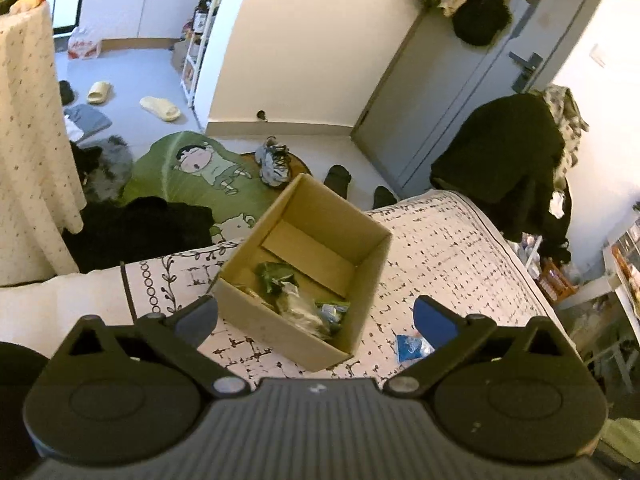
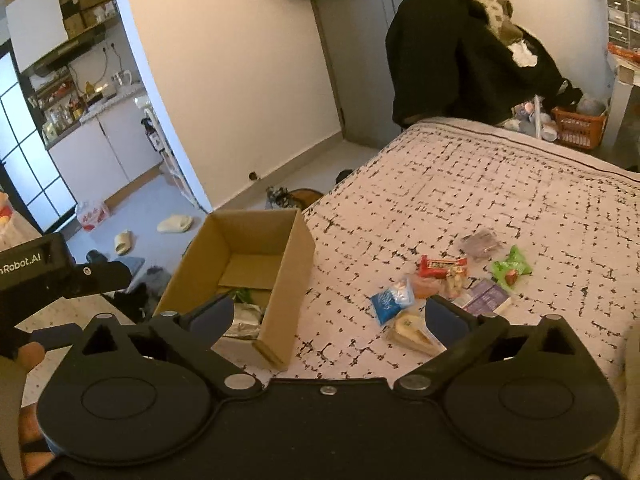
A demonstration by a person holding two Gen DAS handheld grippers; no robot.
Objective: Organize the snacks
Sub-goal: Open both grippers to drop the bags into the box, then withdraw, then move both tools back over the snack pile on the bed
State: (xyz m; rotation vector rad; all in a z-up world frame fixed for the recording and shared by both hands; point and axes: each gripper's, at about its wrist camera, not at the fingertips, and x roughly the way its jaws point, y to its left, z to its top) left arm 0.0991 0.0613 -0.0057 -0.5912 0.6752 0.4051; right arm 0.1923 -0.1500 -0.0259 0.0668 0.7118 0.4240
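Note:
An open cardboard box point(image 1: 256, 318) point(image 2: 286, 276) stands on the patterned bedspread point(image 2: 480, 184) and holds several wrapped snacks point(image 1: 298, 300). My left gripper point(image 1: 316, 318) hovers above the box's near side, open and empty. Right of the box lie loose snacks: a blue packet point(image 2: 390, 300) point(image 1: 412, 346), a yellow wedge pack point(image 2: 412, 332), a red bar point(image 2: 440, 266), a green packet point(image 2: 512, 266), a purple pack point(image 2: 486, 296). My right gripper point(image 2: 330, 316) is open, above the bed between the box and the snack pile, holding nothing.
The bed's edge runs just behind the box; beyond it the floor holds slippers point(image 1: 160, 108), shoes point(image 1: 274, 162), a green cartoon mat point(image 1: 192, 168). A dark coat point(image 2: 460, 56) hangs by the grey door point(image 1: 448, 92). The other gripper point(image 2: 48, 268) and a hand show at left.

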